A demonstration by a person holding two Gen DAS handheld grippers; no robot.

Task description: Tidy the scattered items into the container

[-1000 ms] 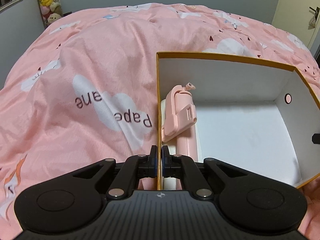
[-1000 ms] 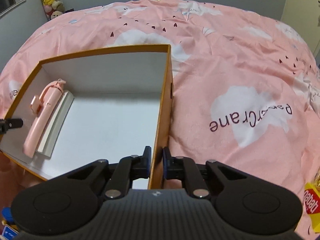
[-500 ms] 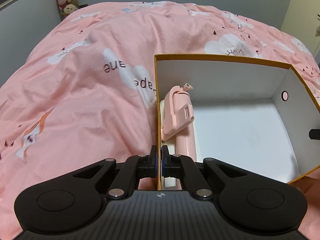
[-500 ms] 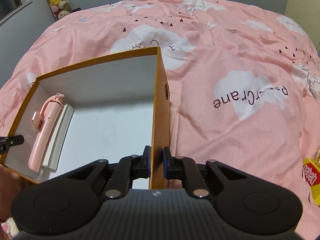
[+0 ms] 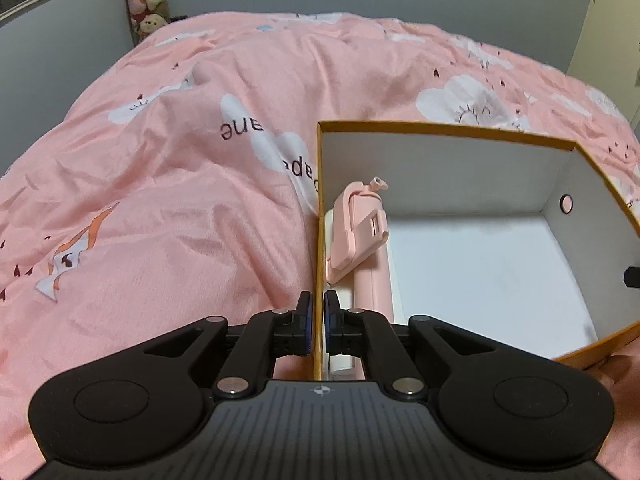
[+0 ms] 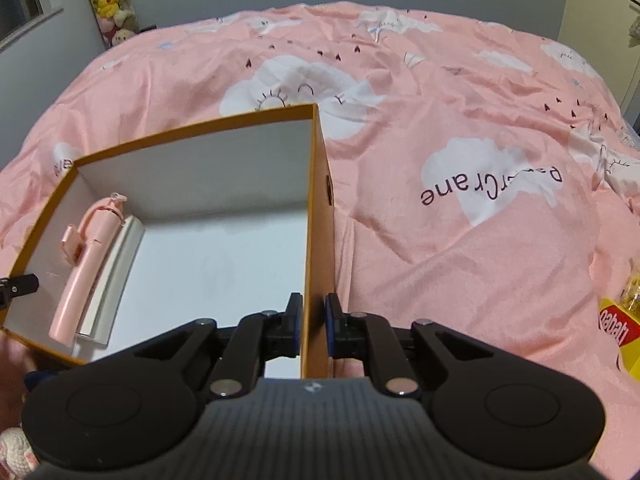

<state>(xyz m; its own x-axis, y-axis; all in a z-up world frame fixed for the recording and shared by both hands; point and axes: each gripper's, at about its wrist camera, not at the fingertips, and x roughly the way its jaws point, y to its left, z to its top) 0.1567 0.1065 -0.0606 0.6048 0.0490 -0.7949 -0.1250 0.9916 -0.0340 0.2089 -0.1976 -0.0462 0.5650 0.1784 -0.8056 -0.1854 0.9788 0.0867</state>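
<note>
Left gripper (image 5: pixel 316 324) pinches the box (image 5: pixel 440 130) wall, right gripper (image 6: pixel 313 326) pinches the opposite wall; box spans between them.

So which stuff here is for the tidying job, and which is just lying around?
For the job:
- orange box
- pink selfie stick, inside it
- white box, under the stick
- yellow packet, still on the bed

Just there:
- pink duvet
- plush toys

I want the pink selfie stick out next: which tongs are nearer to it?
Left. The left tongs pinch the box wall beside the pink selfie stick; the right tongs grip the opposite wall.
</note>
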